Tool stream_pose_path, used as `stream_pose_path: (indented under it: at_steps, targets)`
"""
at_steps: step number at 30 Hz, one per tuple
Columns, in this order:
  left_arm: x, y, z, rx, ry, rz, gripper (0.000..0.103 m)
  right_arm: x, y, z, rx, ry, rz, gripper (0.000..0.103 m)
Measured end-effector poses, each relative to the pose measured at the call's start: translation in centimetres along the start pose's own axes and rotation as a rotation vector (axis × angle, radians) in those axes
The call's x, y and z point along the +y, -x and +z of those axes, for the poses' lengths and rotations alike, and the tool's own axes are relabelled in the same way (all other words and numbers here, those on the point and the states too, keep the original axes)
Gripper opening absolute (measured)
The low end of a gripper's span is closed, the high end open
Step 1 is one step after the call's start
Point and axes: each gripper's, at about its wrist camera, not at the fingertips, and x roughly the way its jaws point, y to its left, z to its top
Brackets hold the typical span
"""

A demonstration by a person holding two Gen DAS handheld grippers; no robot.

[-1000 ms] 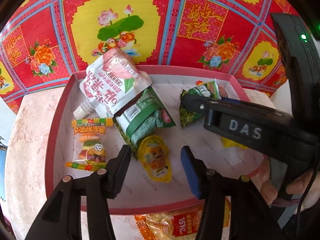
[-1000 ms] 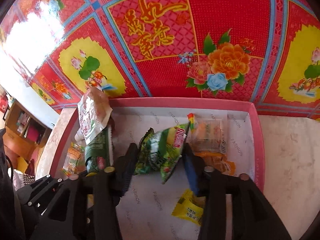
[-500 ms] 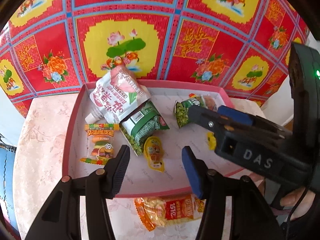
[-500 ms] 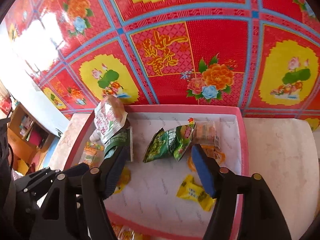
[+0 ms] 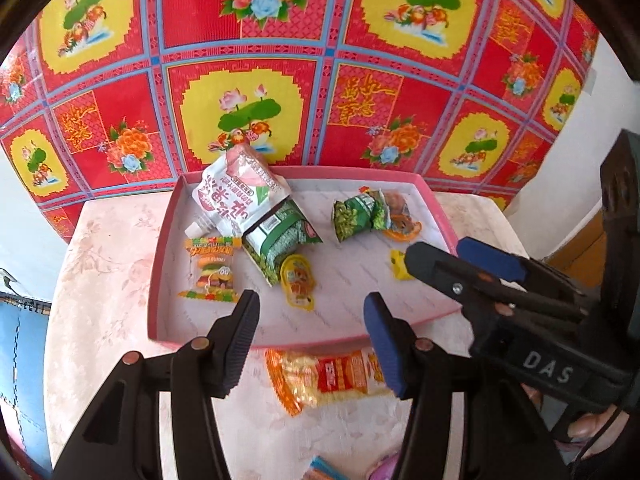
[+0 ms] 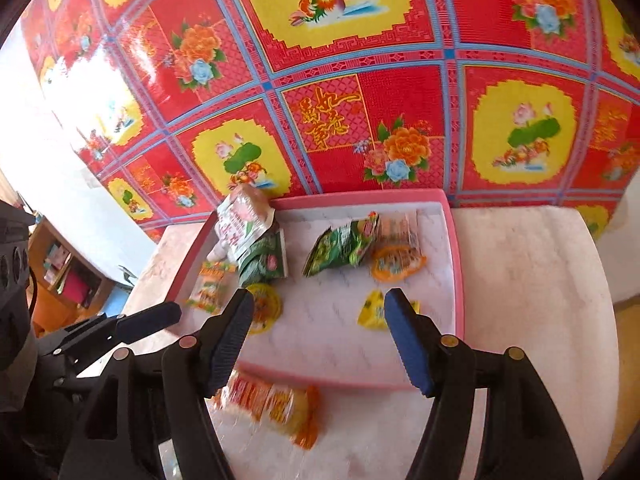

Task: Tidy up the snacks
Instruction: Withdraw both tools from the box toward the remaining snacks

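A pink-rimmed tray (image 5: pixel 160 264) (image 6: pixel 456 264) holds several snacks: a white spouted pouch (image 5: pixel 236 200), a green packet (image 5: pixel 280 240), a gummy bag (image 5: pixel 212 272), a yellow jelly cup (image 5: pixel 298 280), a green pea packet (image 5: pixel 356 218) (image 6: pixel 340 244) and a small yellow candy (image 6: pixel 372 310). An orange-yellow snack bag (image 5: pixel 328 376) (image 6: pixel 272 404) lies on the table in front of the tray. My left gripper (image 5: pixel 312 340) is open and empty above that bag. My right gripper (image 6: pixel 320 340) is open and empty over the tray's front edge.
The tray sits on a pale marble-patterned table (image 6: pixel 528 288) against a red and yellow floral cloth (image 5: pixel 320 80). A blue-striped packet (image 5: pixel 328 468) and something pink (image 5: pixel 380 468) show at the table's near edge. A wooden shelf (image 6: pixel 60 268) stands far left.
Both grippers have pulled back and up from the tray, still open. The green pea packet that was between the right fingers now lies in the tray. The orange snack bag has come fully into view.
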Motion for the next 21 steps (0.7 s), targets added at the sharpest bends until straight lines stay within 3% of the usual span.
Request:
stream_pose_path:
  at_steps: [21]
  targets:
    - [1.4,3.8,-6.2,0.030,-0.012,0.008,0.057,3.0,4.8,-6.3,0.025,0.036,-0.024,0.069]
